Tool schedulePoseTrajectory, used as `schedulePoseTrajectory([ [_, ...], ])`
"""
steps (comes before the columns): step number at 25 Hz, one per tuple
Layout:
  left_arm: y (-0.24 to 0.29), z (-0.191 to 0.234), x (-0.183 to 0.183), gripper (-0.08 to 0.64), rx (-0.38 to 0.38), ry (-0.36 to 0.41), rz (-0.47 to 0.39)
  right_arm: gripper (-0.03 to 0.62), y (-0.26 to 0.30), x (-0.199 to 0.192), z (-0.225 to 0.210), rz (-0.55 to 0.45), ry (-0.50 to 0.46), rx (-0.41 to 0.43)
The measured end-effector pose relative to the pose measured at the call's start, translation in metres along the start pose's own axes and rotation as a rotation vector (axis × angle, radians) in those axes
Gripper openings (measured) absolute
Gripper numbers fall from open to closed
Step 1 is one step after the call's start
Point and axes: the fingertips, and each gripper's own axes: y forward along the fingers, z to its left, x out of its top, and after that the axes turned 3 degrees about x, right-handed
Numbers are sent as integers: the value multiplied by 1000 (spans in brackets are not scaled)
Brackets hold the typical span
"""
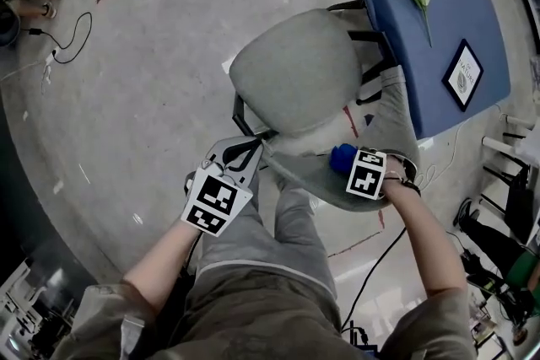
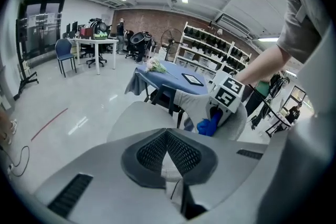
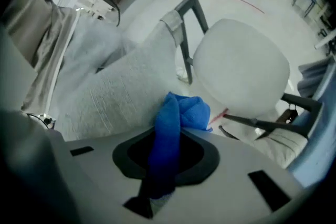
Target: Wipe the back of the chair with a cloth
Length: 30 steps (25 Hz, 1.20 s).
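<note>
Blue cloth [image 3: 181, 110] in right gripper [image 3: 167, 139] touches chair back [image 3: 115, 97].

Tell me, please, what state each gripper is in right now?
Left gripper: fingers closed tip to tip, nothing clearly held.
Right gripper: closed on the blue cloth.

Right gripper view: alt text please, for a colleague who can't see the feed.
The right gripper's tongs are shut on a blue cloth, whose bunched end sits against the grey chair back. The chair's rounded grey seat lies beyond.
</note>
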Motion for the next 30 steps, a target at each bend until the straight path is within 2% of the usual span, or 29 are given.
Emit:
schedulePoseTrajectory([
  [4,0,-15,0,17,-23,-14,7,86,-33,-66,-54,68,134,-162],
  [6,-2,-22,-4,17,-31,-19,13,86,-54,-85,-80,62,200,-252],
  [8,-2,-27,-6,17,-36,-5,21,86,-70,-95,-100,55,229,-326],
  [10,0,-28,-3,17,-35,7,19,86,-74,-98,-107,74,213,-346],
  [12,0,-26,1,17,-26,0,9,86,-64,-93,-94,101,174,-287],
  [14,0,-22,2,17,-11,-14,3,86,-47,-78,-67,111,128,-187],
  [16,-1,-18,1,17,1,-20,2,86,-30,-58,-37,94,85,-101],
  [18,0,-15,0,17,8,-19,1,86,-18,-36,-13,58,53,-62],
  [22,-2,-12,-3,17,19,-25,2,86,-16,17,31,-90,53,12],
  [26,-4,-11,-4,17,24,-25,3,84,-35,68,66,-224,-12,75],
  [28,-5,-11,-2,17,24,-26,-2,84,-49,85,79,-306,-9,143],
  [30,-5,-12,-2,17,23,-28,-7,84,-52,88,85,-327,-21,153],
])
